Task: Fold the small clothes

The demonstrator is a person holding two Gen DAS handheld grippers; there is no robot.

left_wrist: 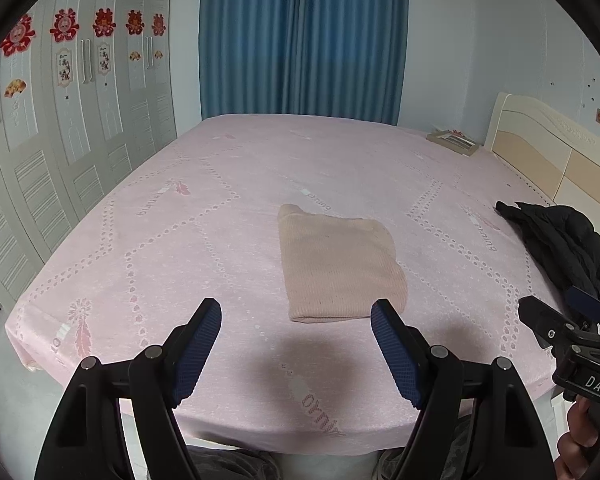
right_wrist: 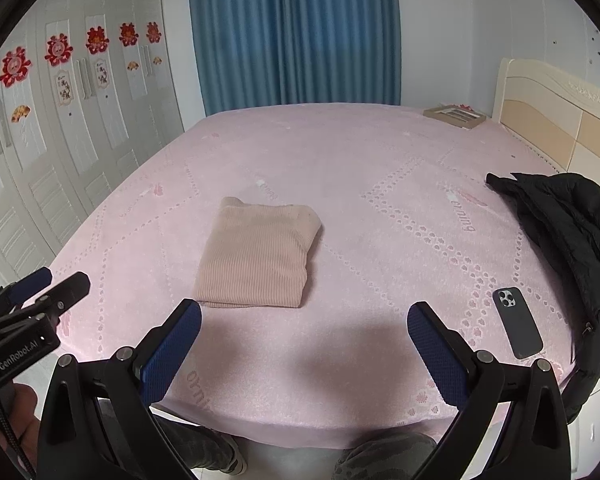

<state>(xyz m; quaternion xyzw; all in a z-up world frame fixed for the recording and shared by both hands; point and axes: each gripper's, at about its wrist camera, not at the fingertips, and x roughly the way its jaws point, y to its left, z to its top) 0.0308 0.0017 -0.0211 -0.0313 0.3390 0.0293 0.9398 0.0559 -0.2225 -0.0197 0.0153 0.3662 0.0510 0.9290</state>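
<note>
A beige knit garment (left_wrist: 338, 266) lies folded into a neat rectangle on the pink bed (left_wrist: 180, 240); it also shows in the right wrist view (right_wrist: 256, 256). My left gripper (left_wrist: 296, 316) is open and empty, held above the bed's near edge just short of the garment. My right gripper (right_wrist: 304, 320) is open and empty, to the right of and short of the garment. Each gripper shows at the edge of the other's view: the right one (left_wrist: 568, 320) and the left one (right_wrist: 40, 292).
A black puffer jacket (right_wrist: 568, 232) lies at the bed's right side, with a dark phone (right_wrist: 518, 322) next to it. A flat box (right_wrist: 454, 114) sits by the headboard (right_wrist: 552, 120). Wardrobe doors (right_wrist: 60, 160) stand left, a blue curtain (right_wrist: 296, 32) behind.
</note>
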